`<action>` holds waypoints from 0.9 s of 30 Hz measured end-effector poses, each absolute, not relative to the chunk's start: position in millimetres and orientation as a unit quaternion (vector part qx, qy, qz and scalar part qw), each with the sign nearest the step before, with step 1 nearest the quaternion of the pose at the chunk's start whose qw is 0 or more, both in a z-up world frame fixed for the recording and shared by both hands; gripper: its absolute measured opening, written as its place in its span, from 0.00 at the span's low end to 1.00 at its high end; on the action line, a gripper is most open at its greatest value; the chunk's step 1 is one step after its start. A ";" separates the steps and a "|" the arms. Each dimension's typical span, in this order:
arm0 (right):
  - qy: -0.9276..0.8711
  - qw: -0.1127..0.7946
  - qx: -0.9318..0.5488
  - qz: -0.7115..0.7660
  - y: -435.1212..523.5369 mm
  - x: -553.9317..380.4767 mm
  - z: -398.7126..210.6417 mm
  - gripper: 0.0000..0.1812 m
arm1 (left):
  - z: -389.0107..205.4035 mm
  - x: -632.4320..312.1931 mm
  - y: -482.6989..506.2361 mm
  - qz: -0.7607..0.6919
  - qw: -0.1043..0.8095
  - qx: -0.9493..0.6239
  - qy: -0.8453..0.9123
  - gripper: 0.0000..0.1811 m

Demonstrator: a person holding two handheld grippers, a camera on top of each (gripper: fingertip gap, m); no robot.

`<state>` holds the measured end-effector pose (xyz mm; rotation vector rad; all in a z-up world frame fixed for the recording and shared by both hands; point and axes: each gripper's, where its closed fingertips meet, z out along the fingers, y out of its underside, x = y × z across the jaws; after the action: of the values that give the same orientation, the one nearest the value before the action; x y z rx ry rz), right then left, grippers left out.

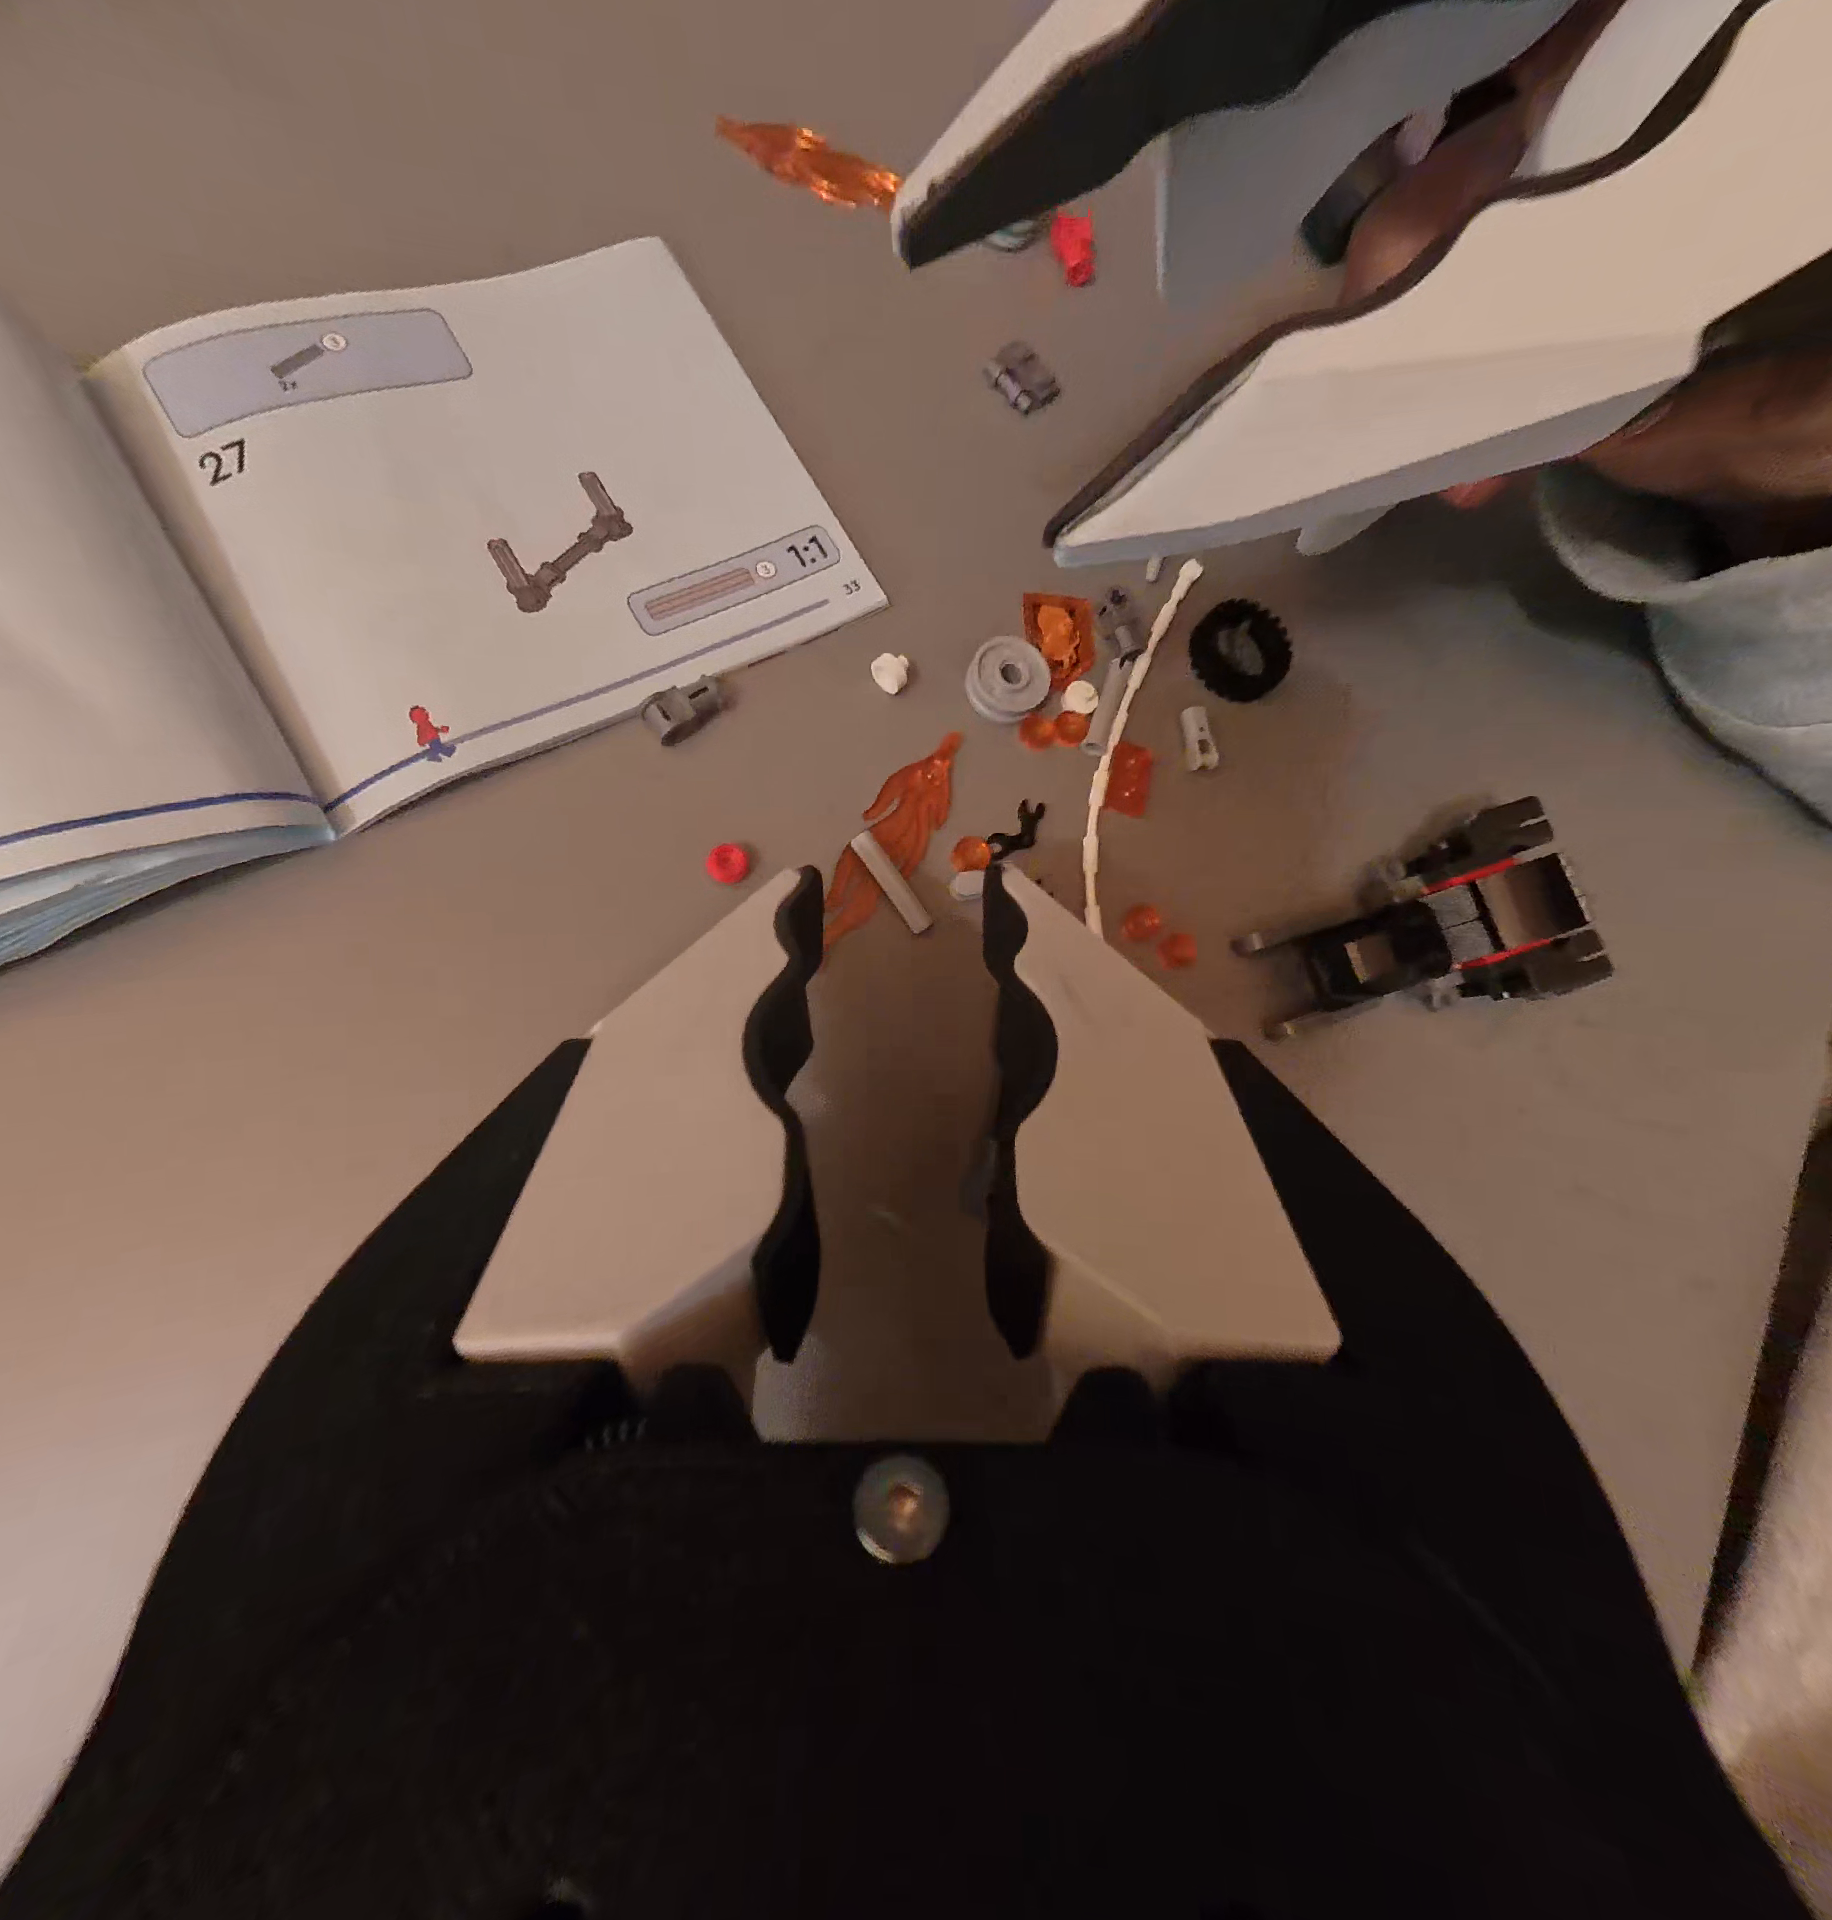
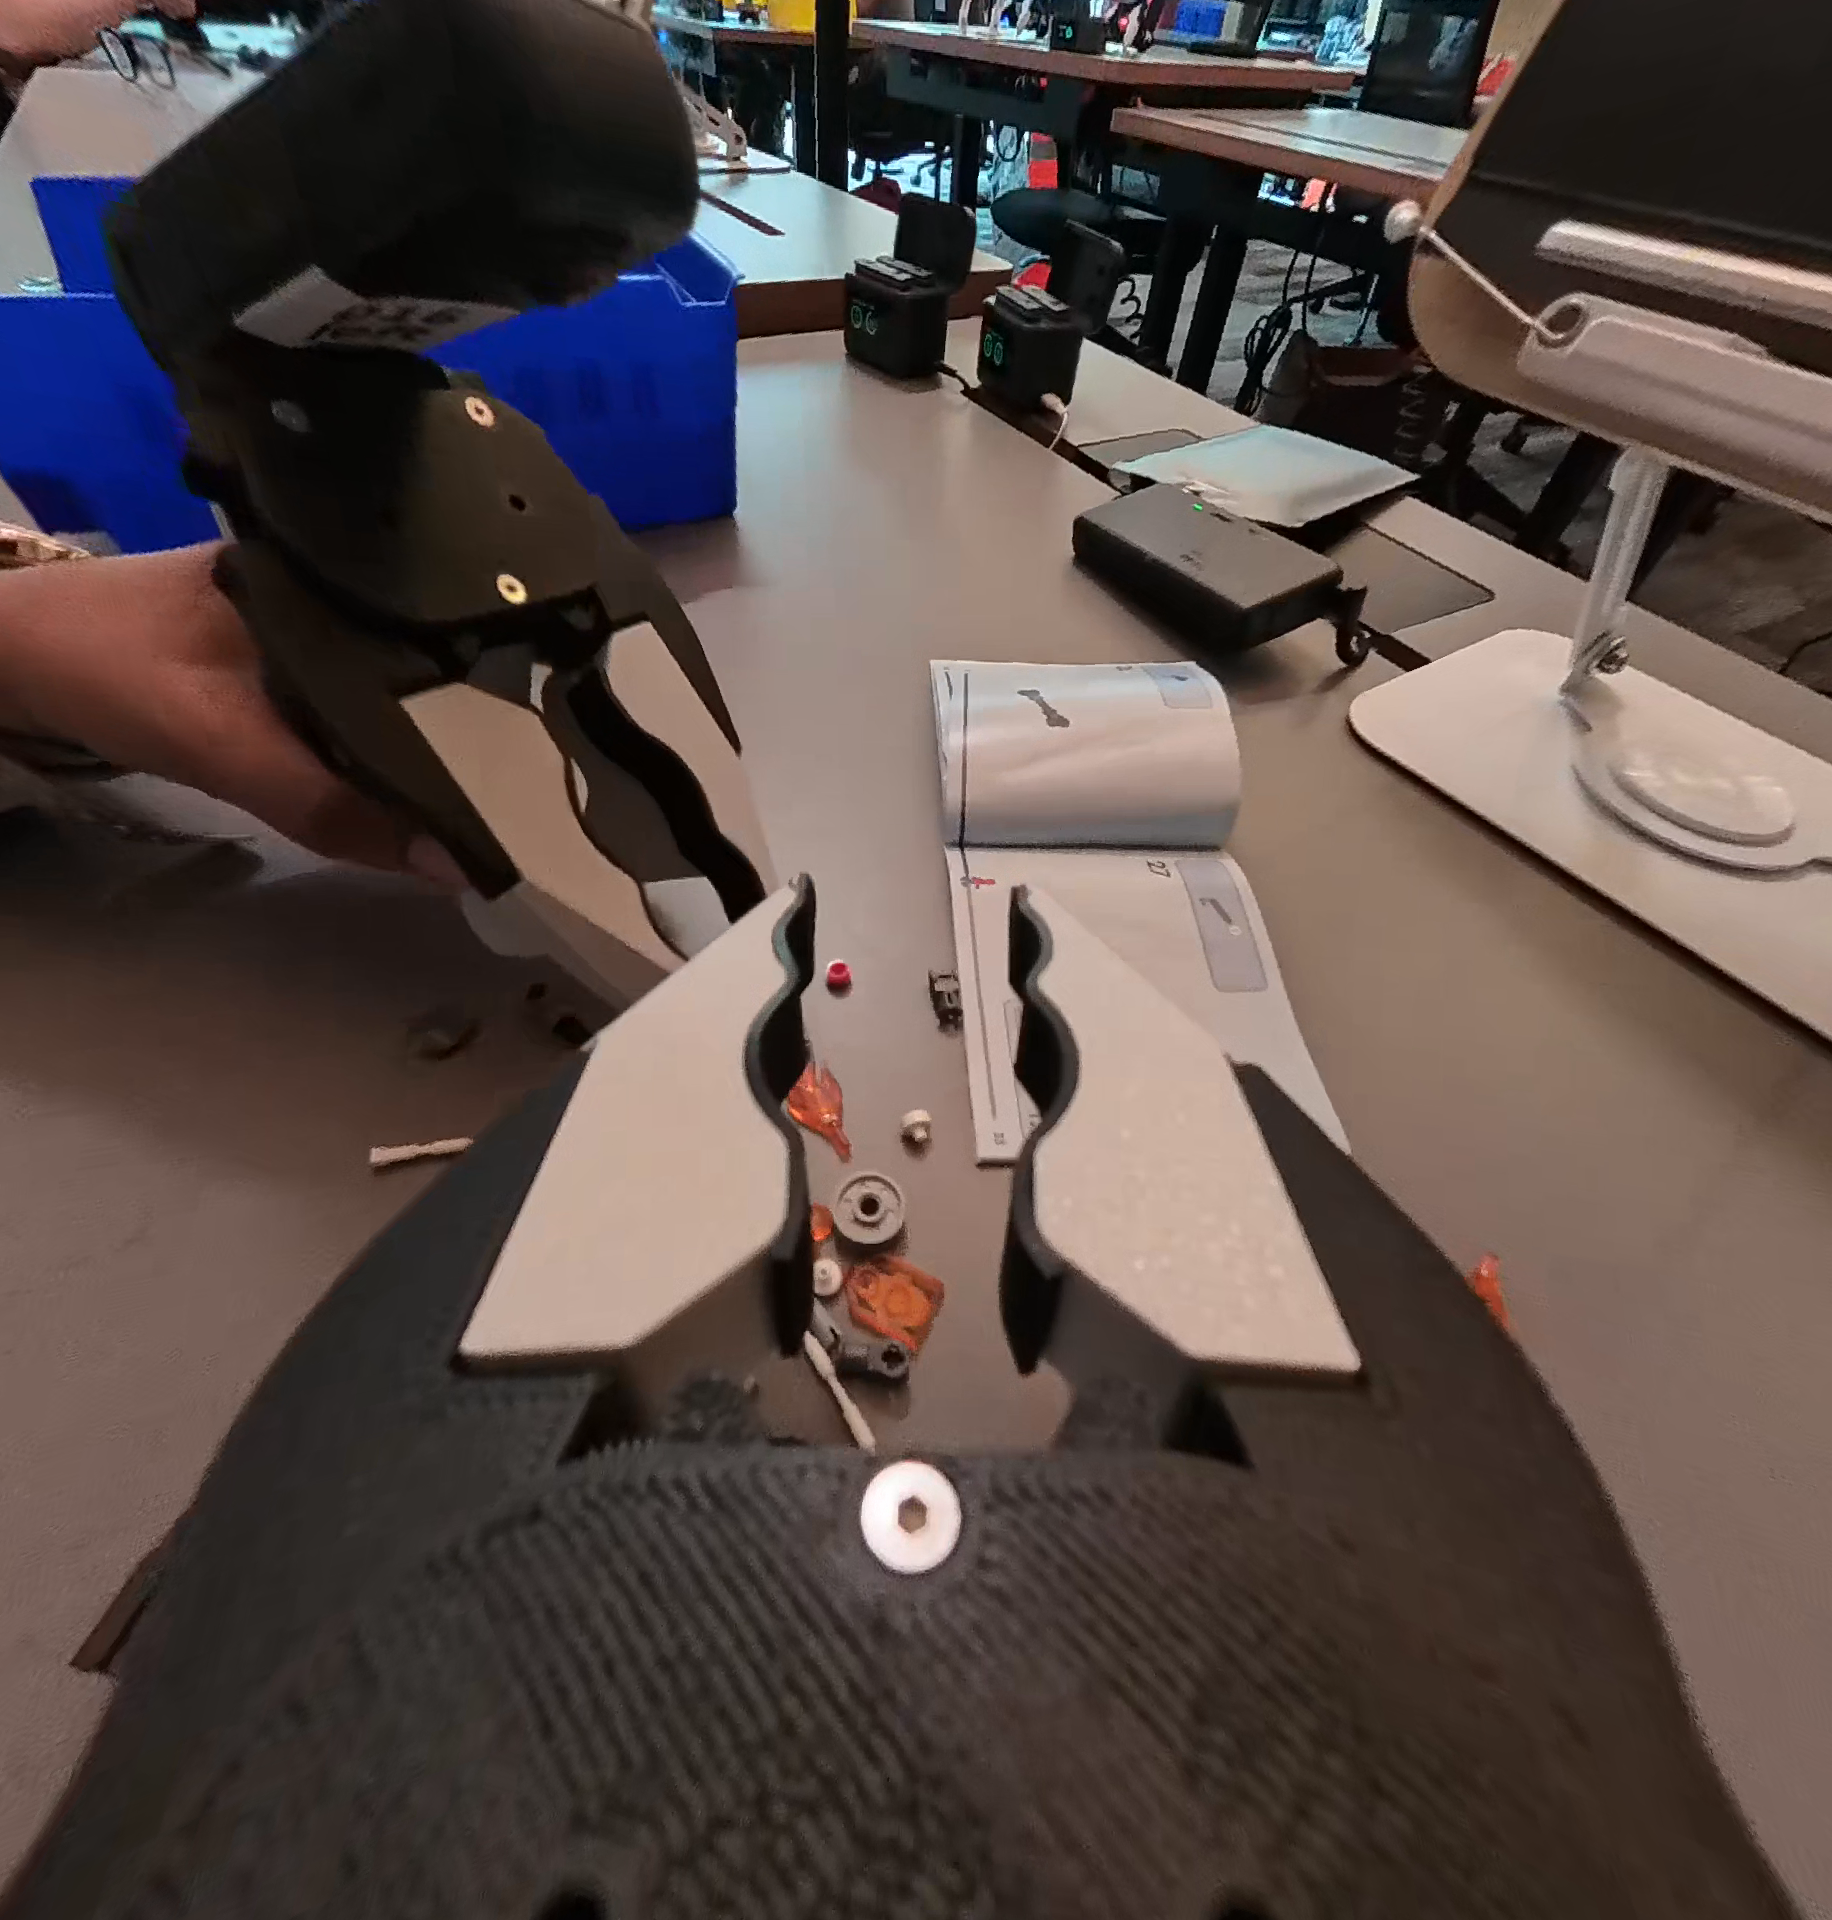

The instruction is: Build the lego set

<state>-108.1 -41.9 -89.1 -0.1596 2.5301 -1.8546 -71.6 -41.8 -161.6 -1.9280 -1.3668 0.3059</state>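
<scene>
Both grippers hang empty, fingers spread, over the worktop (image 1: 268, 1195): the left gripper (image 1: 896, 883) low at centre frame, the right gripper (image 1: 979, 384) slanting in from upper right. Loose lego pieces (image 1: 1057, 717) lie scattered between them, the open instruction booklet (image 1: 496, 520) at left.

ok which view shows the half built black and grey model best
The left wrist view: the half-built model lies in full sight on the table, right of the loose pieces. The right wrist view does not show it at all; only loose pieces appear there.
</scene>
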 end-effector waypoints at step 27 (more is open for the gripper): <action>0.734 0.220 -0.041 -0.641 -34.9 -72.9 -62.1 0.14 | -71.7 -55.5 -33.7 0.113 0.611 -0.670 -0.406 0.01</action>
<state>-72.9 -34.9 -62.1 -0.1128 2.0309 -1.7728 -55.5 -33.7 -71.7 -1.5449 -0.9378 0.2601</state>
